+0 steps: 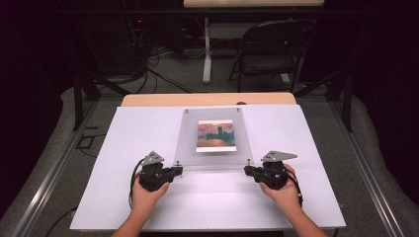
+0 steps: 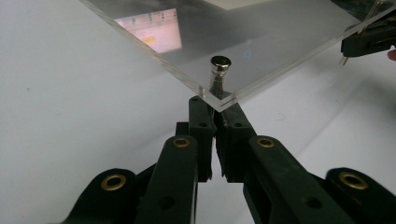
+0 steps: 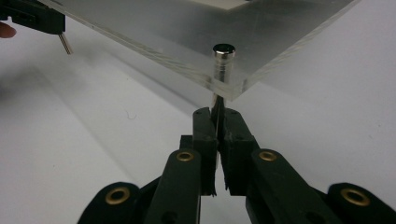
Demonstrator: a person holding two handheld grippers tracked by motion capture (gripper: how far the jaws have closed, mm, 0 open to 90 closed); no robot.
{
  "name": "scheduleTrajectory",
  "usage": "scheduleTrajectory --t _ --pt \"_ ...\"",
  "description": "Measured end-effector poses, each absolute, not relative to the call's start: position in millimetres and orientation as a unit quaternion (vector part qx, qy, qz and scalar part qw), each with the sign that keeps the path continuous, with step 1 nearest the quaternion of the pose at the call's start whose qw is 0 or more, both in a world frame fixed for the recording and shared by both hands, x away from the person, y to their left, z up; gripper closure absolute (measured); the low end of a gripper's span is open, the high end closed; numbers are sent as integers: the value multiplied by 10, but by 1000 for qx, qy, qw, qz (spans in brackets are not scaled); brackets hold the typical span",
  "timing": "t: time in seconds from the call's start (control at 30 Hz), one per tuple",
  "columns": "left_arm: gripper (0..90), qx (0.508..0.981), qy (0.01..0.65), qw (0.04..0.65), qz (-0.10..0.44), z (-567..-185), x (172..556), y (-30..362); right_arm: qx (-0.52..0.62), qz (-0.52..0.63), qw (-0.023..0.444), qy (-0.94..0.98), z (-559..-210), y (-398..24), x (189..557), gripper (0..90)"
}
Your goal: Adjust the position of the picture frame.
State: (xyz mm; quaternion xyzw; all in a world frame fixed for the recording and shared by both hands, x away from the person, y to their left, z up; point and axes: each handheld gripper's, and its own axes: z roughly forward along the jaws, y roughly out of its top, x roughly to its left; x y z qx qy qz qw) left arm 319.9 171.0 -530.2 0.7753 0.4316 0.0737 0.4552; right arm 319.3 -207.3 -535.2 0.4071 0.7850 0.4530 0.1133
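Clear acrylic frame: glossy, smooth, polished edges, faintly frosted face. Corner pin: shiny silver metal. Printed picture inside: matt paper. Left gripper and right gripper: matt black plastic, brass-coloured rivets. Table cover: smooth matt white board. Tabletop edge: pale wood.

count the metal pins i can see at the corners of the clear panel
4: the near-left pin is clamped in the left gripper, the near-right pin in the right gripper, and two more sit at the far-left and far-right corners.
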Motion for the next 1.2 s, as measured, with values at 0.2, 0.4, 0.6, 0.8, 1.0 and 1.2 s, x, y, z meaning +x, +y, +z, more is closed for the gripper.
scheduleTrajectory --t 0.2,0.4,0.6,0.8,1.0,1.2 --pt "853 776 433 452 76 -5328 3210 1716 407 452 111 786 -5387 -2057 3193 855" --pt "853 776 434 450 77 -5349 3233 1703 409 453 113 784 -5408 -2059 3220 855" --pt "852 775 438 449 80 -5362 3282 1707 409 455 117 782 -5441 -2045 3263 854" --pt "851 775 438 448 79 -5378 3329 1680 417 453 120 779 -5448 -2050 3301 854" --pt "850 778 436 444 80 -5402 3364 1669 419 453 122 777 -5479 -2069 3330 853" --pt "847 776 443 442 79 -5430 3390 1679 421 449 121 778 -5512 -2041 3348 852"
